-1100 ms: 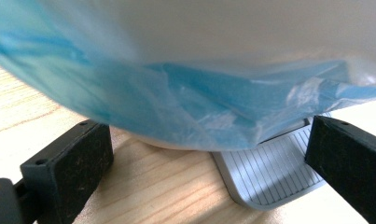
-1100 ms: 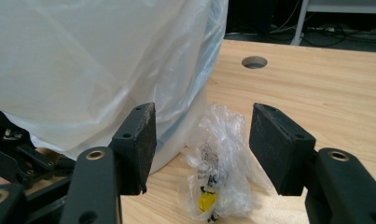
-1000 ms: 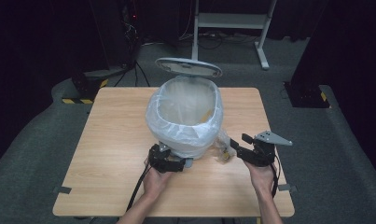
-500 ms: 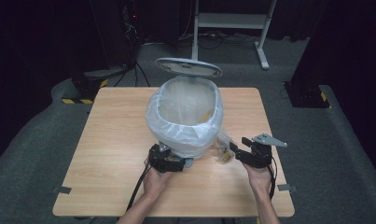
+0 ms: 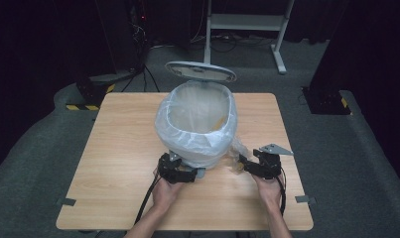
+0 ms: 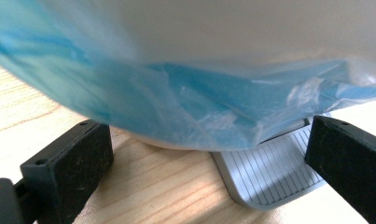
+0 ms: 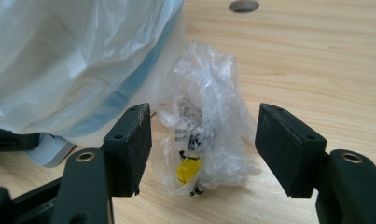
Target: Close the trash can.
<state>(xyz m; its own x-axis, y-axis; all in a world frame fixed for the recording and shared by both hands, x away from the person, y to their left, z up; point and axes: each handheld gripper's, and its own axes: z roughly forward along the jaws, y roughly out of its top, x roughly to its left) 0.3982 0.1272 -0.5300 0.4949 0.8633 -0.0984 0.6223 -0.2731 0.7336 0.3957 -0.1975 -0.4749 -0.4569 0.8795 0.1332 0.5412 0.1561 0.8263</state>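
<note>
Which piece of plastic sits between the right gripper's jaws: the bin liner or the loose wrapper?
The crumpled clear wrapper, with black print and a yellow bit, lying on the table. The bin liner is stretched over the bin, outside the right gripper.

Clear crumpled wrapper (image 7: 202, 126) with yellow spot; white bin liner (image 7: 69, 60), blue-edged.

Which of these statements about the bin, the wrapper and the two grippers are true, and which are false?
1. The bin is lined with a plastic bag. True.
2. The bin's lid is closed. False: it stands open.
3. The right gripper has clamped the crumpled wrapper. False: the wrapper lies between open jaws, untouched.
4. The left gripper is at the bin's foot pedal. True.
5. The wrapper lies inside the bin. False: it lies on the table beside it.
</note>
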